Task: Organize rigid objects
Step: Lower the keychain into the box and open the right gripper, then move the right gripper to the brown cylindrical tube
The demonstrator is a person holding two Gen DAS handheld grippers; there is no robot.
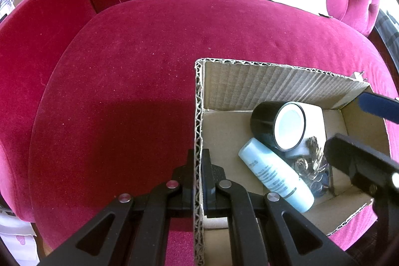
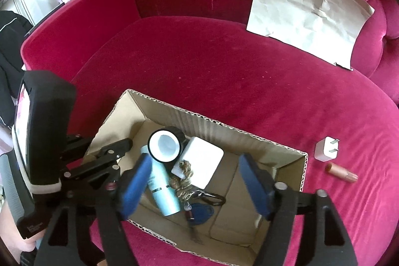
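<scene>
The open brown cardboard box (image 2: 286,153) on the crimson velvet seat cushion (image 2: 224,71) already holds a black cylinder (image 2: 164,146), pale-blue bottle (image 2: 164,193), white block (image 2: 204,161) and keys (image 2: 199,211). A white plug adapter (image 2: 326,148) and pink lipstick tube (image 2: 341,171) lie outside it near the cushion's right edge (likely next). The left gripper (image 1: 198,173) is clamped on the box wall; the right gripper (image 2: 197,181) hangs spread and empty over the box.

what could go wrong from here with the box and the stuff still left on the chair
1. The left gripper is clamped on the cardboard box wall; on the soft velvet seat, a tug could tilt the box.
2. The black roll lies propped on the blue bottle and white block, so it might roll when more lands.
3. The charger plug and lipstick are small; the open right gripper may push them into the plush.
</scene>
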